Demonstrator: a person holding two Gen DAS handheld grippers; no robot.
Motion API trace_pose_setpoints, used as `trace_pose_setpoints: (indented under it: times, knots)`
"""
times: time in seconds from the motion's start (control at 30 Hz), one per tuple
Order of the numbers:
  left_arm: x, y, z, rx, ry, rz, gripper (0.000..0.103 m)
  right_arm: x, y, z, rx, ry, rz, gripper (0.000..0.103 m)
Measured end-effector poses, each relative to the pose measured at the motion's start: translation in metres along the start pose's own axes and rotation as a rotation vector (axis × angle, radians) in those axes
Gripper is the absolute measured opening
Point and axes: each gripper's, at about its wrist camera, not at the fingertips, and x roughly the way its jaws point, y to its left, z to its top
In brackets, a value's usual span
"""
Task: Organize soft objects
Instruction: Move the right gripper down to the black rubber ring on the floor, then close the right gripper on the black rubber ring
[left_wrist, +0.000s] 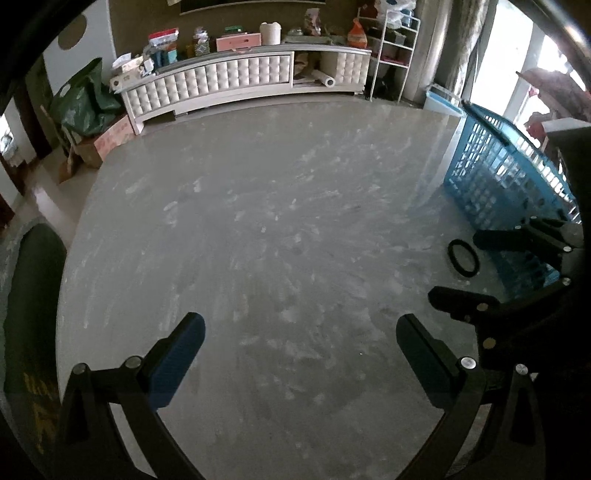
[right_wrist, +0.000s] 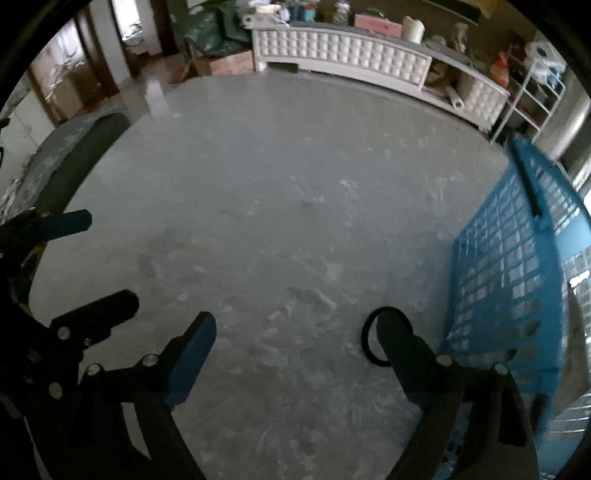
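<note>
Left wrist view: the left gripper (left_wrist: 301, 354) points down at a grey, streaked round tabletop (left_wrist: 258, 229); its two black fingers with blue pads (left_wrist: 177, 363) stand wide apart, with only bare table surface between them. To its right, the right gripper (left_wrist: 463, 266) enters the same view, its jaws also apart.

Right wrist view: the right gripper's jaws are spread, with nothing pressed between the pads. Its right finger (right_wrist: 406, 354) overlaps the small black elastic ring (right_wrist: 369, 343), a hair-tie-like loop lying flat on the tabletop; whether the finger touches the loop cannot be told. In the left wrist view the same ring lies between the right gripper's two fingers and near the foot of the basket.

Just beside the ring, on the right side of the table, stands a blue plastic lattice basket (right_wrist: 509, 266) with a dark handle bar along its rim. Its contents cannot be made out.

Beyond the far table edge, a long low white cabinet with tufted panel fronts (left_wrist: 236, 77) runs along the wall, its top crowded with boxes and jars. A green plastic bag (left_wrist: 85, 99) sits over cardboard boxes at its left end, and a white wire shelf rack (left_wrist: 395, 48) stands at its right end.
</note>
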Motion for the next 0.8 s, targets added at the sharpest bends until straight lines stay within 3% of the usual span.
trace_pose_setpoints:
  times: [0.07, 0.3, 0.6, 0.63, 0.67, 0.8]
  knots:
    - [0.008, -0.002, 0.004, 0.011, -0.004, 0.001, 0.103, 0.004, -0.004, -0.001, 0.011, 0.004, -0.009, 0.074]
    - [0.024, -0.008, 0.005, -0.001, -0.014, -0.034, 0.103, 0.024, -0.028, -0.001, 0.127, 0.042, -0.003, 0.068]
    - [0.035, -0.004, 0.008, -0.020, -0.005, -0.054, 0.103, 0.036, -0.033, -0.002, 0.136, 0.055, -0.038, 0.042]
    - [0.036, -0.003, 0.008, -0.021, -0.004, -0.051, 0.103, 0.036, -0.033, -0.002, 0.140, 0.053, -0.036, 0.037]
    - [0.038, -0.002, 0.007, -0.020, -0.002, -0.045, 0.103, 0.035, -0.032, -0.002, 0.141, 0.051, -0.037, 0.025]
    - [0.039, 0.000, 0.007, -0.031, 0.000, -0.040, 0.103, 0.038, -0.020, 0.006, 0.111, 0.046, -0.034, 0.010]
